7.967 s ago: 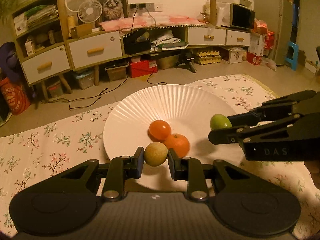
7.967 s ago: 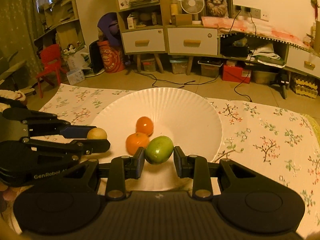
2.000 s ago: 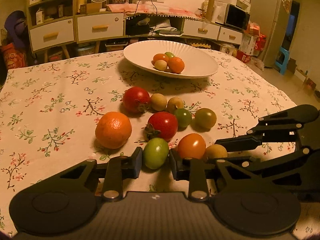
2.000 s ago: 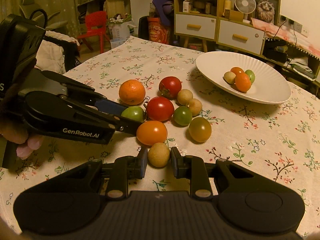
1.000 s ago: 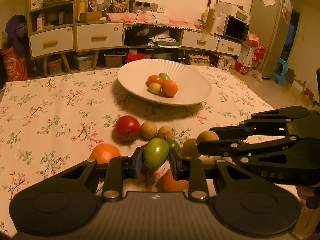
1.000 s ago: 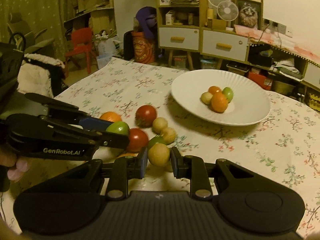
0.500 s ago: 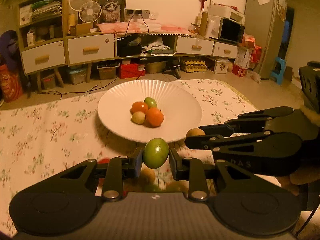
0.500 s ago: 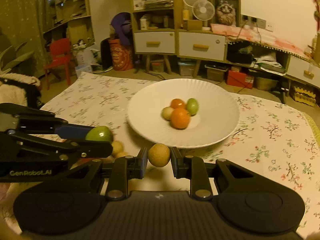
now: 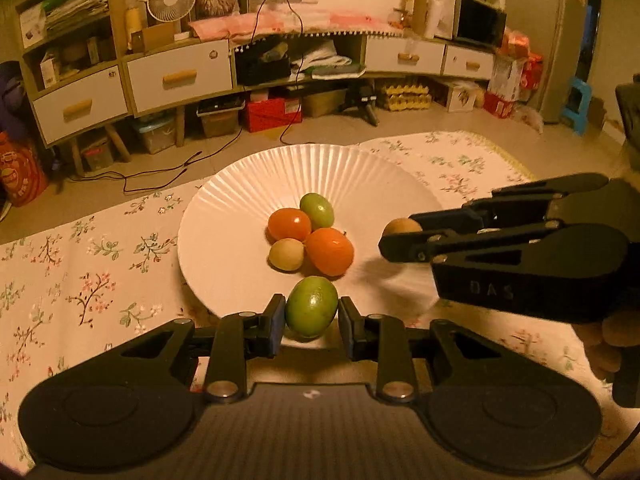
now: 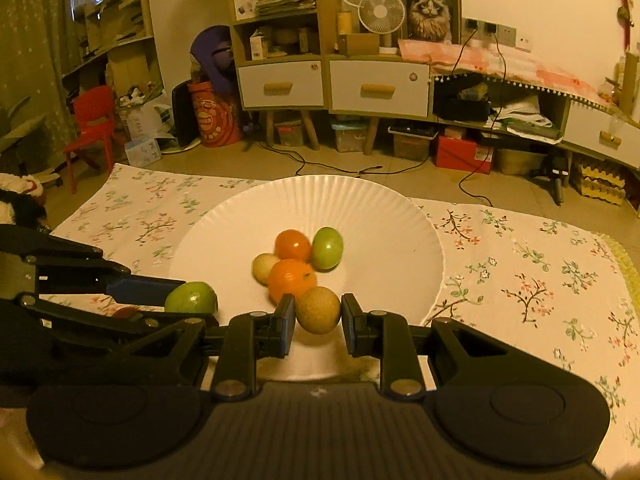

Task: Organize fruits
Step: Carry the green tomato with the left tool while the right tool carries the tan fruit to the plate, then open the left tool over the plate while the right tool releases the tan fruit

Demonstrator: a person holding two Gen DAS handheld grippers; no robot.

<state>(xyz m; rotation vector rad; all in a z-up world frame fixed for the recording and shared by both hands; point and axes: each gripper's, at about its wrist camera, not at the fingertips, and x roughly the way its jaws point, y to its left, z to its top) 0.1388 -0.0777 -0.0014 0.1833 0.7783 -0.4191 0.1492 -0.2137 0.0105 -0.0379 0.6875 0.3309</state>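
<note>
**Two fruits poised over the plate**

The green fruit (image 9: 311, 306) sits clamped between the pads of the left hand-held gripper (image 9: 311, 312), held above the near edge of the white plate (image 9: 224, 216). The tan fruit (image 10: 318, 309) is gripped the same way by the right hand-held gripper (image 10: 318, 318), also over the plate's near side, just in front of the fruit already there. Both are pinched across their middles, which likely keeps round, smooth fruit from rolling out during carrying.

In the plate's hollow lies a tight cluster: an orange (image 9: 329, 251), a red-orange tomato (image 9: 289, 224), a small green fruit (image 9: 317, 210) and a small tan fruit (image 9: 286, 254), all touching. The sloping plate seems to draw them to the centre, so the two new fruits should settle there once let go.

The plate rests on the desk's floral cloth (image 9: 92, 264).

Compared with half a second ago, both grippers have moved forward: the plate fills more of each view, and the carried fruits now hang over it instead of short of its rim. Two seconds ago both were down among loose fruit on the desk.
</note>
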